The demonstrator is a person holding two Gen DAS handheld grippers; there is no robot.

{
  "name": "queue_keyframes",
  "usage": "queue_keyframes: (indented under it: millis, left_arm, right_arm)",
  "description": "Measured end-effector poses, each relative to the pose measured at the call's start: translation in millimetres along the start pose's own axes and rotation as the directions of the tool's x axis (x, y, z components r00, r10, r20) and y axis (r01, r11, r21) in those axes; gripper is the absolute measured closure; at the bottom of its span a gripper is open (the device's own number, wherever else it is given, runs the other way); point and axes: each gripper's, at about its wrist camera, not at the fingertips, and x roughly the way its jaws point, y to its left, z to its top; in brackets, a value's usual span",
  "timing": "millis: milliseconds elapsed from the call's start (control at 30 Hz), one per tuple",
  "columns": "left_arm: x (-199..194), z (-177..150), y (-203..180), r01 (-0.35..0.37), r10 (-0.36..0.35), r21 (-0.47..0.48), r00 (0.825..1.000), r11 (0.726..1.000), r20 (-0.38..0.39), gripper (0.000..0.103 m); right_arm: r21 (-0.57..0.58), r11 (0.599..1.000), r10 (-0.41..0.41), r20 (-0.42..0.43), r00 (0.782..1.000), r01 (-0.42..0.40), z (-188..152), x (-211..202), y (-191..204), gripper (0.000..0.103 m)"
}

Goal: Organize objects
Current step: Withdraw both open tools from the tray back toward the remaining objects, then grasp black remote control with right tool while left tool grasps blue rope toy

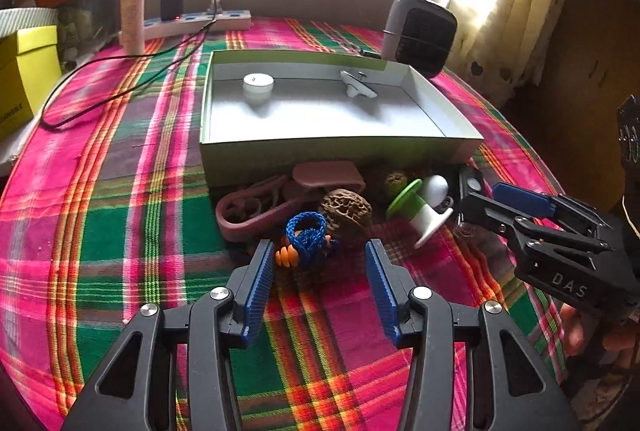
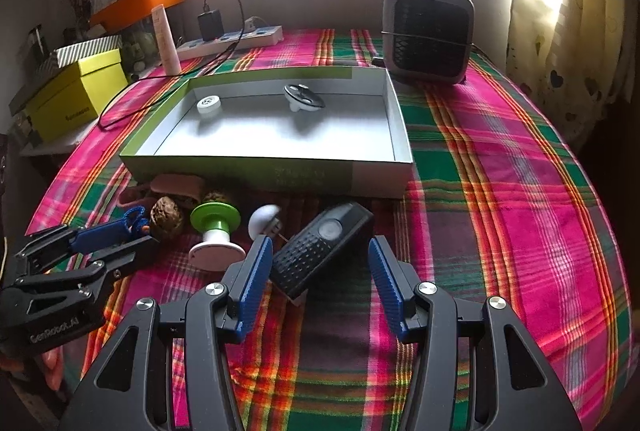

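A shallow green-sided box (image 1: pixel 340 149) (image 2: pixel 240 171) lies on the plaid table, holding a white round cap (image 1: pixel 258 84) (image 2: pixel 208 105) and a white disc piece (image 1: pixel 357 84) (image 2: pixel 302 96). In front of it lie a blue cord with orange beads (image 1: pixel 306 237), a walnut (image 1: pixel 346 209) (image 2: pixel 166 217), a pink strap (image 1: pixel 256 209), a green-and-white spool (image 1: pixel 420 209) (image 2: pixel 215 227) and a black remote (image 2: pixel 320 247). My left gripper (image 1: pixel 320 263) (image 2: pixel 112 237) is open, just short of the blue cord. My right gripper (image 2: pixel 318 267) (image 1: pixel 486 197) is open around the remote's near end.
A grey heater (image 1: pixel 420 31) (image 2: pixel 428 35) stands behind the box at the right. A power strip with charger (image 1: pixel 192 19) (image 2: pixel 232 35), a tube (image 1: pixel 133 11) and a yellow box (image 1: pixel 20 79) (image 2: pixel 76 91) stand at the back left. A black cable (image 1: pixel 120 71) trails over the cloth.
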Motion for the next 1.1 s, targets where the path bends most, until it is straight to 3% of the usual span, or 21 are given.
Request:
queue_keyframes:
  millis: [367, 567, 1100]
  left_arm:
    - [-2.3, -4.6, -2.4, 0.025, -0.025, -0.005, 1.000, 1.000, -0.008, 0.058]
    - [-3.8, -5.4, -1.8, 0.014, -0.014, -0.003, 1.000, 1.000, -0.009, 0.058]
    - [0.8, 0.6, -2.2, -0.024, 0.024, 0.030, 1.000, 0.999, -0.006, 0.058]
  right_arm:
    - [-0.018, 0.997, -0.080, 0.005, 0.997, 0.080, -4.9, -9.8, -12.4, 0.051]
    - [-0.064, 0.997, -0.032, 0.011, 0.999, 0.032, -5.6, -8.5, -5.3, 0.051]
    - [-0.115, 0.993, -0.003, -0.061, 0.998, -0.004, -0.7, 18.4, -4.9, 0.051]
